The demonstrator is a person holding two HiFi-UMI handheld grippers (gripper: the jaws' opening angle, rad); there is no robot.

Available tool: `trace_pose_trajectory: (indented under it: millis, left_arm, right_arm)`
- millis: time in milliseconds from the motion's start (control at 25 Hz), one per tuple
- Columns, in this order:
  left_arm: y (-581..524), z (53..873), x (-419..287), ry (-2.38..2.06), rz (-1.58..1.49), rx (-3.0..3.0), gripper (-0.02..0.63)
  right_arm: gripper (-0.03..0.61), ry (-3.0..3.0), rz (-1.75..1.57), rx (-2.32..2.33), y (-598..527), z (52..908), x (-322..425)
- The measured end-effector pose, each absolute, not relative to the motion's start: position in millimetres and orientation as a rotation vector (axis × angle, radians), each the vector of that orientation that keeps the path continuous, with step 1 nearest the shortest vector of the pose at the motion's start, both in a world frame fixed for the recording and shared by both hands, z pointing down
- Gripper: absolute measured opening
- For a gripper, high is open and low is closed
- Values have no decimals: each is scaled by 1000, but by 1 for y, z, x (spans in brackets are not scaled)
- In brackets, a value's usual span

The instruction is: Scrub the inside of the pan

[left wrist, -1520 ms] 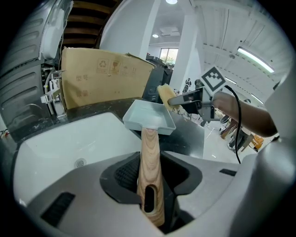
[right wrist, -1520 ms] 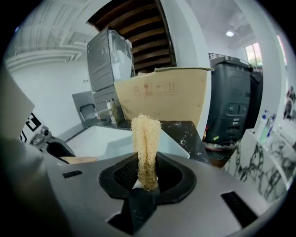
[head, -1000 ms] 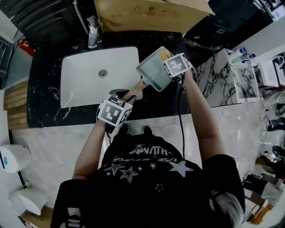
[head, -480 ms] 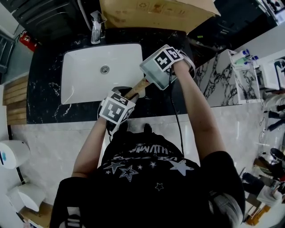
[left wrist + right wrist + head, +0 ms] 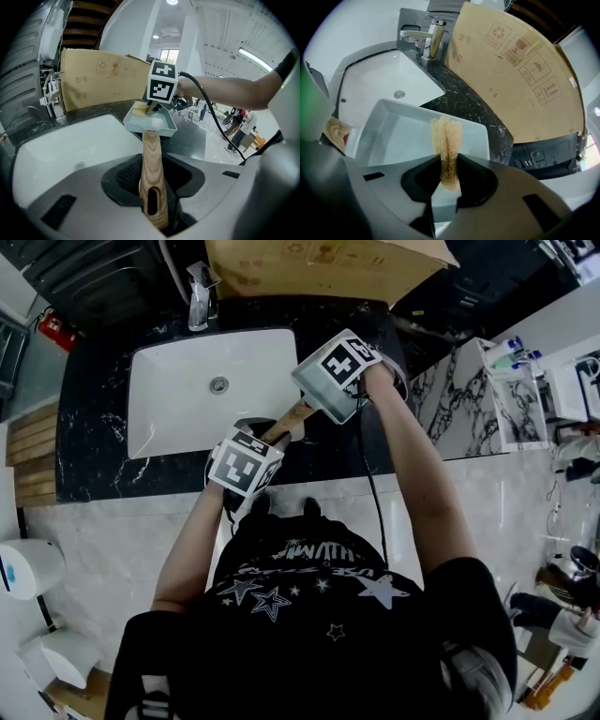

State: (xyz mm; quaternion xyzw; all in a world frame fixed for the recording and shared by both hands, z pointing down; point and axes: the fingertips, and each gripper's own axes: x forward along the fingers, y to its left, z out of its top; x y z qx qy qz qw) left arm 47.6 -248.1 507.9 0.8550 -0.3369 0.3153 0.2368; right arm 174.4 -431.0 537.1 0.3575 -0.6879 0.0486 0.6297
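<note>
A pale grey rectangular pan with a wooden handle hangs over the dark counter beside the sink. My left gripper is shut on the handle's end. My right gripper is shut on a folded yellow mesh scrubber, whose tip rests against the pan's inside floor. In the left gripper view the scrubber shows at the pan's far rim under the right gripper's marker cube.
A white sink with a drain lies left of the pan, with a metal tap behind it. A large cardboard box stands on the black marble counter at the back.
The right gripper with the scrubber has moved left over the pan, so its marker cube now covers the pan's inside in the head view. The left gripper has held steady.
</note>
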Motion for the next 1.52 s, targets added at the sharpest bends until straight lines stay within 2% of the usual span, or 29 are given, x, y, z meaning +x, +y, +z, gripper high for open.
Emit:
trace_pose_trajectory:
  millis: [560, 960, 1520]
  left_arm:
    - [-247, 506, 47, -940, 871, 2345, 138]
    - [-247, 506, 47, -943, 876, 2345, 138]
    - [-250, 515, 50, -949, 852, 2364, 138]
  right_arm:
    - [82, -1701, 240, 566, -370, 540, 118]
    - [84, -1733, 273, 591, -364, 539, 117]
    - [84, -1616, 323, 860, -411, 525, 208]
